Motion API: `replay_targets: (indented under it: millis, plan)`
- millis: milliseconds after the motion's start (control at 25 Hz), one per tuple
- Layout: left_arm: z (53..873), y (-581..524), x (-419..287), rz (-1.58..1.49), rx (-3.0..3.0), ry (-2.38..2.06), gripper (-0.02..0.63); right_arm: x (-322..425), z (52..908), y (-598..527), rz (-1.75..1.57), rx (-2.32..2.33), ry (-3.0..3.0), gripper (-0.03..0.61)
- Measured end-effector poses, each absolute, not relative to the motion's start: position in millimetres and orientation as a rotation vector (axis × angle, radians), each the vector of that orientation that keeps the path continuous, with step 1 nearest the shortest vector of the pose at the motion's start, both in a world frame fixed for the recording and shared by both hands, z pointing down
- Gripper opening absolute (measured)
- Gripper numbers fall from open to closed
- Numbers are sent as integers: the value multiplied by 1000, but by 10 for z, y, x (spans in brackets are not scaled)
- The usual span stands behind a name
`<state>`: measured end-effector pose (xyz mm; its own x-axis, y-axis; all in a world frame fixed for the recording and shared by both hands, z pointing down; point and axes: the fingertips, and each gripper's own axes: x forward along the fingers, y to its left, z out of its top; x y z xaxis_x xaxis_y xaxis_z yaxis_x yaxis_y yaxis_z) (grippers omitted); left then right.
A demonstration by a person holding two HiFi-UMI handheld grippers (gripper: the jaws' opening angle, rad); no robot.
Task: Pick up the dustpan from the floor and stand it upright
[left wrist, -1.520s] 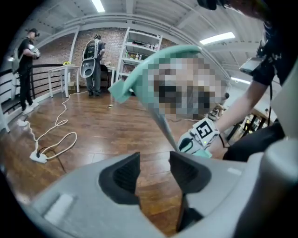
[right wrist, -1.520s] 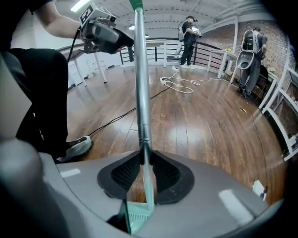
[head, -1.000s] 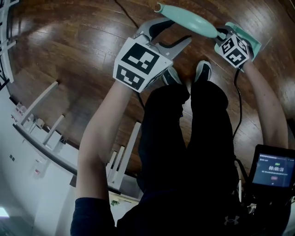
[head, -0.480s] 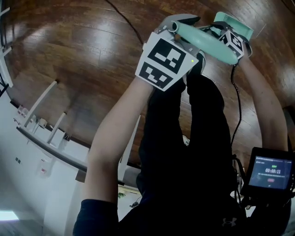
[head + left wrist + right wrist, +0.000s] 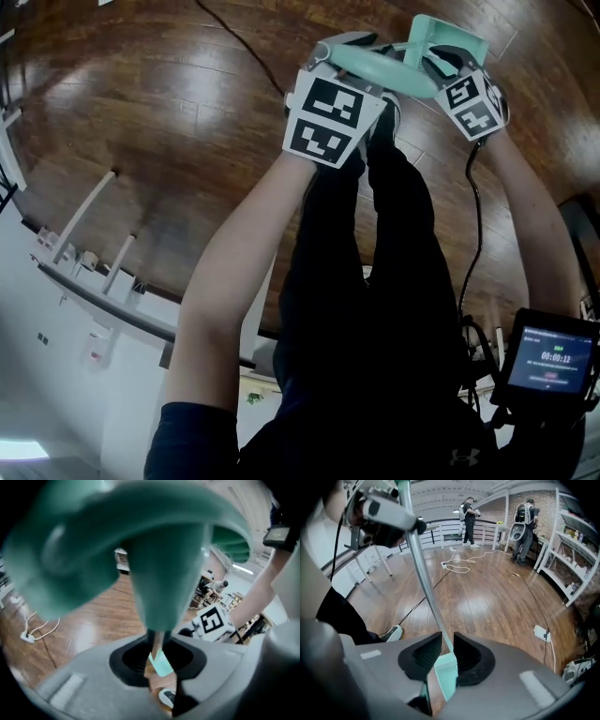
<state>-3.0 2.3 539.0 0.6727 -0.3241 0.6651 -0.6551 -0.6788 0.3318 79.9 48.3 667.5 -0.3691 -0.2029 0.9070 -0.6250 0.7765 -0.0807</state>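
The teal dustpan has a long metal pole and a thick teal handle (image 5: pixel 384 67). It is held nearly upright above the wooden floor, with its pan (image 5: pixel 450 36) low beyond my shoes. My left gripper (image 5: pixel 345 49) is at the handle's neck; its jaws are closing and the pads sit against the thin neck (image 5: pixel 157 641) under the big teal handle (image 5: pixel 140 541). My right gripper (image 5: pixel 433 64) is shut on the metal pole (image 5: pixel 423 573), with the pan (image 5: pixel 447 672) showing below its jaws. The left gripper (image 5: pixel 377 513) appears at the pole's top in the right gripper view.
Cables (image 5: pixel 459 566) and a white power strip (image 5: pixel 542 632) lie on the floor. Two people (image 5: pixel 468 508) stand by a railing at the far end, and shelves (image 5: pixel 576 550) line the right wall. White furniture legs (image 5: pixel 89 211) are at the left. A timer screen (image 5: pixel 548 361) hangs at my hip.
The left gripper moved over to the handle's end and closed round its neck. The dustpan swung from a slant towards upright, and both grippers drew closer together.
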Motion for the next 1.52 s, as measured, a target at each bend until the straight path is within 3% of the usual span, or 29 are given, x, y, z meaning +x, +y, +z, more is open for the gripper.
replay_targets:
  millis: [320,600,1240,1360,1480,1520]
  plan:
    - [6307,-360,-543,886,2232,-783,89,271,6469,204,630,827,-2089,72]
    - [6848,-1043,-719,941,2228,-789,89,-202,5767,-493,839,1130,-2336,138]
    - [7071,-993,-368,1151,2383,-710,92,15,5682,-746,933,1308,-2343,138]
    - [7115,-869,-310,1243,2419,-601,144,105,5706,-703,953,1320,-2342,135]
    - [7113,-687,-287,1329,2424,-478,287,217,5756,-652,941,1331,-2327,137]
    - [7061,-633,-293,1326,2429,-462,290,256,5780,-624,943,1336,-2319,137]
